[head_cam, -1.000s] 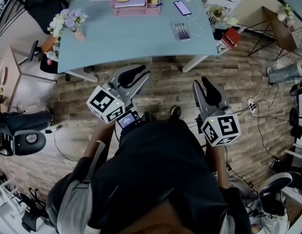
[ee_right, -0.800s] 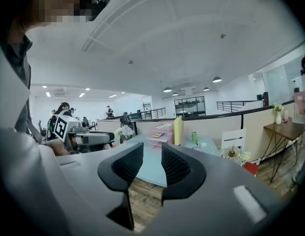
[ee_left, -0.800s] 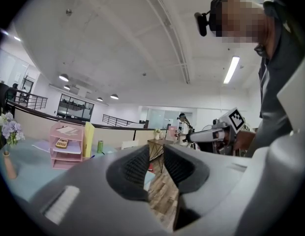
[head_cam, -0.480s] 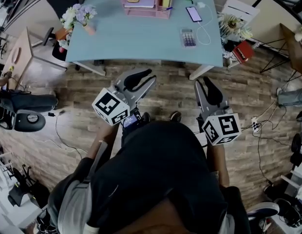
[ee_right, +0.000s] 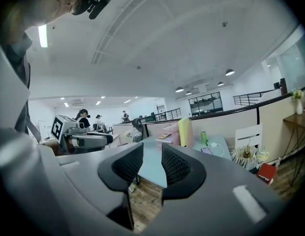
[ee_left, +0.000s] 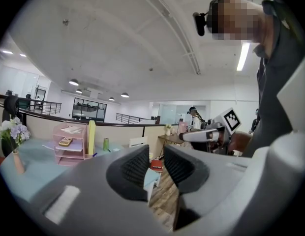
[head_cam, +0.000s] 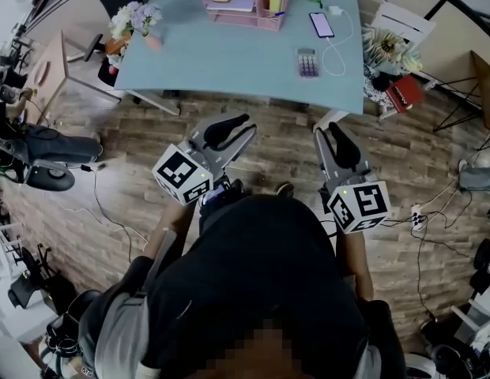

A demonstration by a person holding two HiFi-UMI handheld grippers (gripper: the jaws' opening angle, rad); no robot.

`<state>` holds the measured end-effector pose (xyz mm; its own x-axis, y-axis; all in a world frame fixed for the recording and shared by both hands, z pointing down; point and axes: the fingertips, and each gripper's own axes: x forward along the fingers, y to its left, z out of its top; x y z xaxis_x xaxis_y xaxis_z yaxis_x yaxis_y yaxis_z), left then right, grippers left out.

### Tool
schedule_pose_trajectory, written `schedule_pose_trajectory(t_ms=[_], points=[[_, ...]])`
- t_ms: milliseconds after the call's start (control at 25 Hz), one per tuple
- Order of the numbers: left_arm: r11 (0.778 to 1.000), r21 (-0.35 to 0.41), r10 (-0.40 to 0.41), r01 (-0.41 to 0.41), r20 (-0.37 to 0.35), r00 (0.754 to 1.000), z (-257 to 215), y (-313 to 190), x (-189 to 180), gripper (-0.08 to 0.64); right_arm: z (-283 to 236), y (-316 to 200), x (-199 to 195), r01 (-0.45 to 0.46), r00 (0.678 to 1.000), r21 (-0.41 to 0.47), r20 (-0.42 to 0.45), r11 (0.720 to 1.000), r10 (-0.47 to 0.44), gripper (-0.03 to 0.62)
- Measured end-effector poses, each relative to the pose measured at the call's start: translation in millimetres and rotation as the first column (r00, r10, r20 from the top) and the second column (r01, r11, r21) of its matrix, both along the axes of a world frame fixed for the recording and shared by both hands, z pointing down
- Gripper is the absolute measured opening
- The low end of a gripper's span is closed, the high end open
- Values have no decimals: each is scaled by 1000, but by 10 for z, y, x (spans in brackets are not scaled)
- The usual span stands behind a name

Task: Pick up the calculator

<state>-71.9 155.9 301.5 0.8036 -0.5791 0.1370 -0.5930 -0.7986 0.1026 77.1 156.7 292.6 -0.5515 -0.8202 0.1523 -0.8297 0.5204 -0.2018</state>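
Seen from above, a person stands on a wood floor (head_cam: 269, 148) facing a pale blue table (head_cam: 229, 61), holding a gripper in each hand. The left gripper (head_cam: 245, 125) and the right gripper (head_cam: 333, 130) both point toward the table but are well short of its near edge. The fingers of each are clenched, with nothing between them; each gripper's own view shows only floor and table through the thin gap.

The calculator (head_cam: 307, 61) lies flat on the right part of the table, well apart from both grippers and roughly ahead of the right one. A loop of white cable (head_cam: 337, 54) from a phone (head_cam: 322, 24) lies just beside it.

Likely trouble from here:
- Clenched fingers would only push the calculator away, so they need to be released first.
- The calculator is thin and flat, so the fingers could skid over it.
- The cable could be caught in the grasp, dragging the phone.
- A pink tray (head_cam: 257, 20) at the back holds a small yellowish device (perhaps another calculator), which could be mistaken for the target.
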Motion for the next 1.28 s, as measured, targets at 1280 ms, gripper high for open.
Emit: schedule_pose_trajectory(t_ms=[1280], points=[[983, -14, 182, -183, -13, 983, 54, -913, 548, 144, 98, -562, 444, -174, 985, -34, -11, 984, 174, 115]])
